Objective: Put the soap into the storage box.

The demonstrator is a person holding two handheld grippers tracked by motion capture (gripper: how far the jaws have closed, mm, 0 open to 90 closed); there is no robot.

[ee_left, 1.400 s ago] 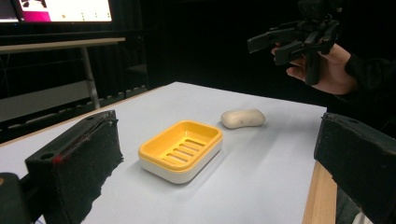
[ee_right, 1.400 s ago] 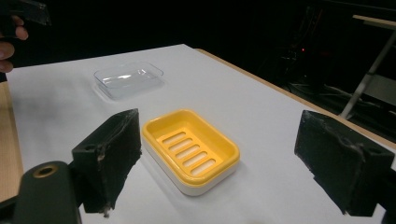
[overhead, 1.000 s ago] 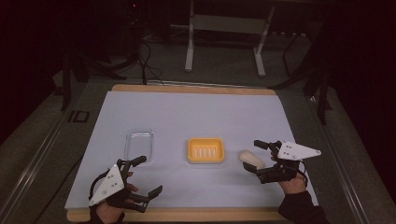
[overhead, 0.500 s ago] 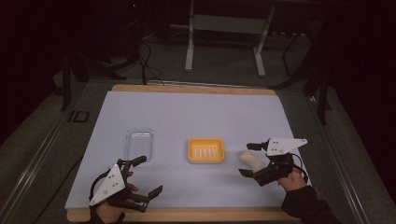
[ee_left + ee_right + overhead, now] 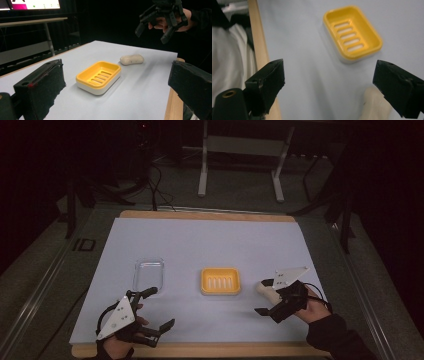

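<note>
Soap bar beside its dish, both grippers spread empty.

The soap [image 5: 131,59] lies on the table just right of the yellow dish [image 5: 220,281], under the right gripper [image 5: 263,297]; the left gripper [image 5: 157,308] waits. Likely light, stiff, slippery: pinch across its narrow middle.

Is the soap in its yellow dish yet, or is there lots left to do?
Not yet. The soap lies on the table beside the yellow dish, which has nothing in it. The right gripper hangs just above the soap, its jaws just opened wide, nothing gripped. The left gripper waits open. Probably left: grab the soap, put it in the dish, maybe add the clear lid.
</note>
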